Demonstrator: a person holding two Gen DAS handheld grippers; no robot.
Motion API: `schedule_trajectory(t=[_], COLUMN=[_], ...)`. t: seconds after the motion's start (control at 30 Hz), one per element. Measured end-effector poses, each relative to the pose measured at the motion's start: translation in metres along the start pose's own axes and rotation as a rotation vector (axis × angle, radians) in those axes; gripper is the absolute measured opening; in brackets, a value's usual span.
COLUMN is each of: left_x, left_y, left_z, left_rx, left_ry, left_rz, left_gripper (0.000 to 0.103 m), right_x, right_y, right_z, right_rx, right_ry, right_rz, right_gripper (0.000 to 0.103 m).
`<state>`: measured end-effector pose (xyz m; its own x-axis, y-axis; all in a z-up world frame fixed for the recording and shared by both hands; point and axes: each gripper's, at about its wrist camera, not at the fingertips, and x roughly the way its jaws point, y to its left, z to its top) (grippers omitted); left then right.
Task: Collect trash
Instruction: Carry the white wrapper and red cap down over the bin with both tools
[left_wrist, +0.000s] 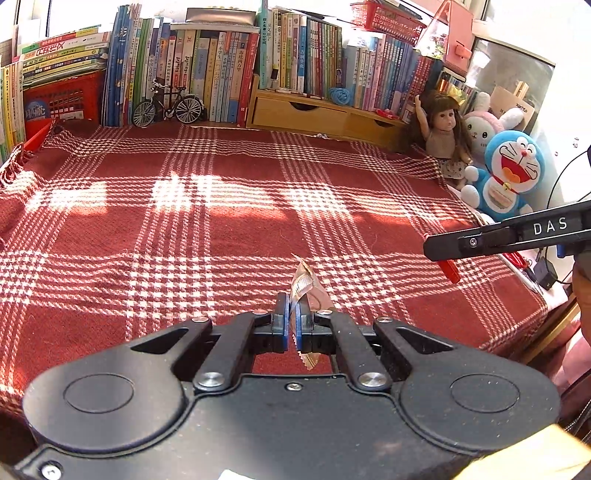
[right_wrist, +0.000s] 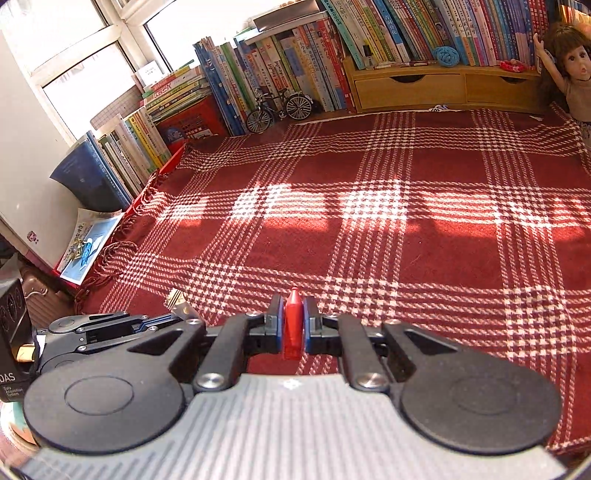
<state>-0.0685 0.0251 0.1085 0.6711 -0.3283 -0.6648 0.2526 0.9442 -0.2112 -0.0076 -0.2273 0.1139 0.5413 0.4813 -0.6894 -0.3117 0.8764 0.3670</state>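
My left gripper (left_wrist: 292, 301) is shut on a crumpled brown and tan snack wrapper (left_wrist: 306, 285), which sticks up past the blue pads and pokes out behind them. My right gripper (right_wrist: 292, 304) is shut on a small red plastic piece with a pointed tip (right_wrist: 293, 325). In the left wrist view the right gripper (left_wrist: 443, 254) reaches in from the right edge, the red plastic piece (left_wrist: 450, 270) hanging under it. In the right wrist view the left gripper (right_wrist: 173, 314) shows at lower left with the wrapper (right_wrist: 177, 300) in it. Both hang above the red plaid blanket (left_wrist: 221, 221).
Rows of upright books (left_wrist: 207, 74), a red crate (left_wrist: 62, 99), a model bicycle (left_wrist: 168, 105) and a wooden drawer shelf (left_wrist: 321, 114) line the far side. A doll (left_wrist: 443, 129), a rabbit plush (left_wrist: 484, 129) and a blue cat plush (left_wrist: 509, 170) sit at the right. A magazine (right_wrist: 90, 243) lies off the blanket's left edge.
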Motion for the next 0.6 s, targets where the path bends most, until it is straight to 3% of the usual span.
schedule_trajectory(t=[0.33,0.6], left_x=[-0.027,0.005], left_y=[-0.011,-0.007], left_z=[-0.057,-0.114], left_rx=[0.029,0.003], left_ry=[0.088,0.235], left_rz=[-0.052,-0.038], left_gripper=[0.003,0.004], right_x=[-0.004,0.024], right_y=[0.007,-0.001], right_z=[-0.068,-0.122], right_rx=[-0.009,0.035], right_ry=[0.09,0.167], right_rz=[0.031,0.017], right_gripper=[0.014,0.014])
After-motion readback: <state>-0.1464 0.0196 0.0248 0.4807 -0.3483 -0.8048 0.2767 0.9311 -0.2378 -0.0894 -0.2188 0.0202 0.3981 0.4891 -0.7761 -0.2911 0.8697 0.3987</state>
